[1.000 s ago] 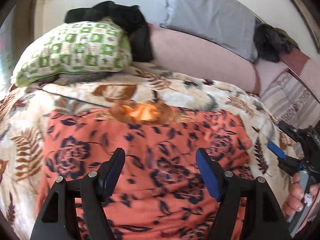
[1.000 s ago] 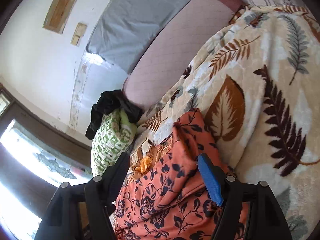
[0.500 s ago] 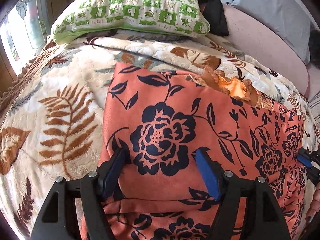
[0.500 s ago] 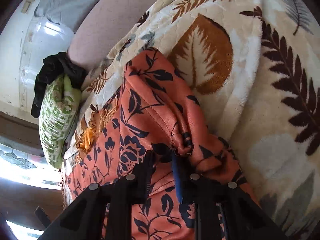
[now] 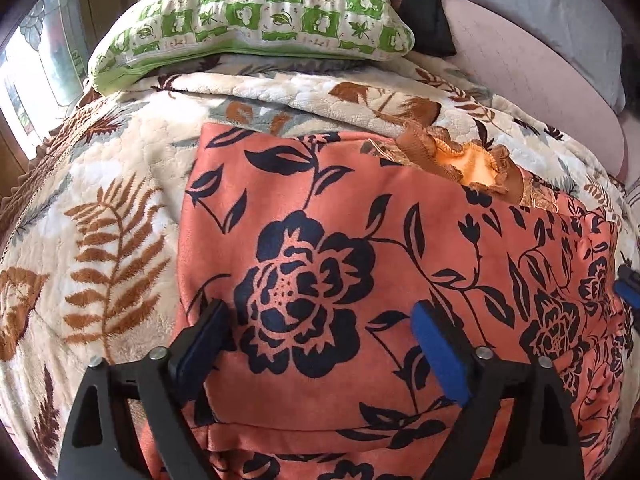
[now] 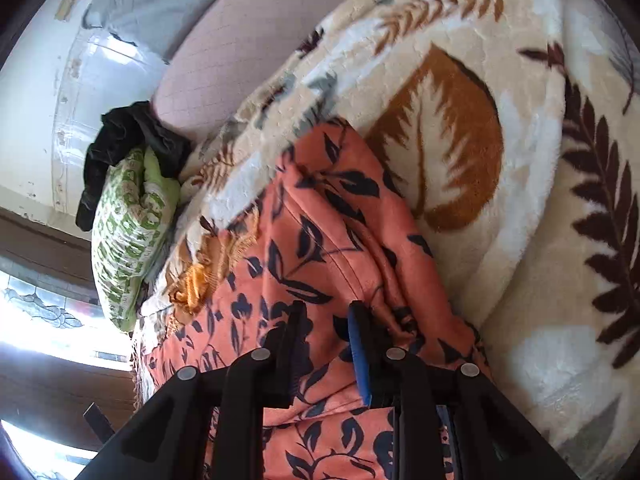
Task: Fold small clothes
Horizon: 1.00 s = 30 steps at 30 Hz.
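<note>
Orange floral garment (image 5: 360, 248) is spread flat on the leaf-print blanket (image 5: 120, 208), its ruffled orange trim (image 5: 468, 160) at the far edge. Left gripper (image 5: 320, 344) is held low over the garment's near-left part, fingers spread wide, nothing between them; a large dark flower print is framed in the gap. Right gripper (image 6: 326, 344) is seen at the garment's right edge, fingers drawn close together with a bunched fold of the orange cloth pinched between them. Right gripper's blue tip (image 5: 626, 284) is visible at the far right of the left view. Green checked pillow (image 5: 248, 20) is noted beyond the blanket, black cloth (image 6: 124, 152) lying against it.
</note>
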Tool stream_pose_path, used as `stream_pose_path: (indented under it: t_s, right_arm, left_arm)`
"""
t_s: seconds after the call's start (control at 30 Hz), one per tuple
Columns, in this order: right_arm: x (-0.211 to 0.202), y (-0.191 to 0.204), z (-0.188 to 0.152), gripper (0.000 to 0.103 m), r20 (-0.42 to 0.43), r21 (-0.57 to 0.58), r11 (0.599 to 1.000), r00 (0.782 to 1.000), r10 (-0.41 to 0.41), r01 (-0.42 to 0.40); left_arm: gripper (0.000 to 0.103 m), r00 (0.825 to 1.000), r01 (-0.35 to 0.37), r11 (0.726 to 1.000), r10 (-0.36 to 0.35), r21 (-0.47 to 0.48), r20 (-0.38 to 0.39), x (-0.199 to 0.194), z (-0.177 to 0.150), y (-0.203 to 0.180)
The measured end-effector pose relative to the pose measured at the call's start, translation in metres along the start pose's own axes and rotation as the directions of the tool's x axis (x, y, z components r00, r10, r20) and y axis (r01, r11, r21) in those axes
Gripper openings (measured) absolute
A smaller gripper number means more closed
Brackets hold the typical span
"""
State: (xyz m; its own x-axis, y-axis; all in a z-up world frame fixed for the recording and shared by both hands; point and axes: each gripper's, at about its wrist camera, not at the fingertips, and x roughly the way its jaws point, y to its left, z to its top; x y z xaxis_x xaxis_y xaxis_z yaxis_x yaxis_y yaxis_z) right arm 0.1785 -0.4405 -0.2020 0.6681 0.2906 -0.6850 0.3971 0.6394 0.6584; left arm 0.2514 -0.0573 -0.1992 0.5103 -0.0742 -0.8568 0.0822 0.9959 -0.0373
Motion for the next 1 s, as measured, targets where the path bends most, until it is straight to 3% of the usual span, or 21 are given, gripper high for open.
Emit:
stream_pose_path:
  t_s: [0.07,0.17,0.3,0.33,0.37,0.5,0.53,0.57,0.7,0.73,0.77,0.8,0.83,0.9,1.0]
  right_arm:
    - [-0.010,0.017,0.001,0.026,0.068,-0.082,0.996,0.997,0.022,-0.017]
    - [0.000,0.047,0.000,0.026,0.049,-0.176,0.981,0.995,0.085,-0.076]
    - [0.039,0.042,0.005,0.027,-0.034,-0.195,0.981,0.999,-0.025,0.018]
    - [0.048,0.030,0.006,0.022,-0.067,-0.177,0.983,0.995,-0.069,0.057]
    - [0.049,0.017,0.008,0.015,-0.071,-0.151,0.987,0.996,-0.061,0.050]
    - [0.023,0.003,0.008,0.014,-0.073,-0.103,0.993,0.995,-0.064,0.056]
    - [0.014,-0.001,0.004,0.018,-0.071,-0.111,0.989,0.992,-0.104,0.095]
    - [0.006,-0.006,-0.001,0.018,-0.067,-0.125,0.983,0.987,-0.145,0.136]
    - [-0.053,-0.021,-0.022,0.022,-0.012,-0.102,0.991,0.996,-0.088,0.086]
    - [-0.072,-0.026,-0.031,0.033,0.022,-0.103,0.993,0.998,-0.058,0.060]
    - [-0.091,-0.031,-0.043,0.067,0.041,-0.104,0.994,0.999,-0.031,0.035]
    - [-0.108,-0.039,-0.057,0.085,0.058,-0.095,0.995,0.998,-0.011,0.017]
    - [-0.126,-0.048,-0.071,0.094,0.094,-0.080,0.997,0.995,0.012,-0.005]
    - [-0.160,-0.070,-0.097,0.094,0.141,-0.059,0.997,0.989,0.049,-0.041]
    - [-0.186,-0.098,-0.125,0.092,0.081,-0.049,0.994,0.991,0.105,-0.101]
  left_arm:
    - [0.103,0.999,-0.049,0.997,0.049,0.068,0.002,0.006,-0.004,-0.013]
    - [0.103,0.997,-0.068,0.996,0.066,0.059,0.034,0.007,-0.009,-0.017]
    - [0.103,0.998,-0.060,0.997,0.059,0.050,0.025,0.007,-0.008,-0.014]
    - [0.103,0.998,-0.062,0.997,0.061,0.053,0.023,0.007,-0.008,-0.014]
    - [0.103,0.998,-0.061,0.997,0.059,0.055,0.021,0.007,-0.007,-0.014]
    - [0.103,1.000,-0.019,0.997,0.020,0.080,-0.021,-0.001,-0.002,-0.010]
    - [0.103,1.000,-0.001,0.997,0.002,0.079,-0.019,-0.006,-0.003,-0.006]
    - [0.103,1.000,0.014,0.997,-0.013,0.071,-0.004,-0.015,-0.005,-0.001]
    - [0.103,0.995,0.012,0.999,-0.015,0.034,0.095,-0.063,-0.025,0.033]
    - [0.103,0.994,0.007,1.000,-0.008,0.012,0.105,-0.073,-0.031,0.043]
    - [0.103,0.995,0.009,1.000,-0.008,-0.010,0.104,-0.081,-0.038,0.053]
    - [0.103,0.996,0.022,1.000,-0.020,-0.019,0.087,-0.088,-0.047,0.062]
    - [0.103,0.997,0.042,0.999,-0.041,-0.017,0.066,-0.095,-0.058,0.071]
    - [0.103,0.996,0.074,0.997,-0.073,-0.021,0.055,-0.109,-0.089,0.087]
    - [0.103,0.992,0.120,0.991,-0.118,-0.066,0.031,-0.127,-0.130,0.110]
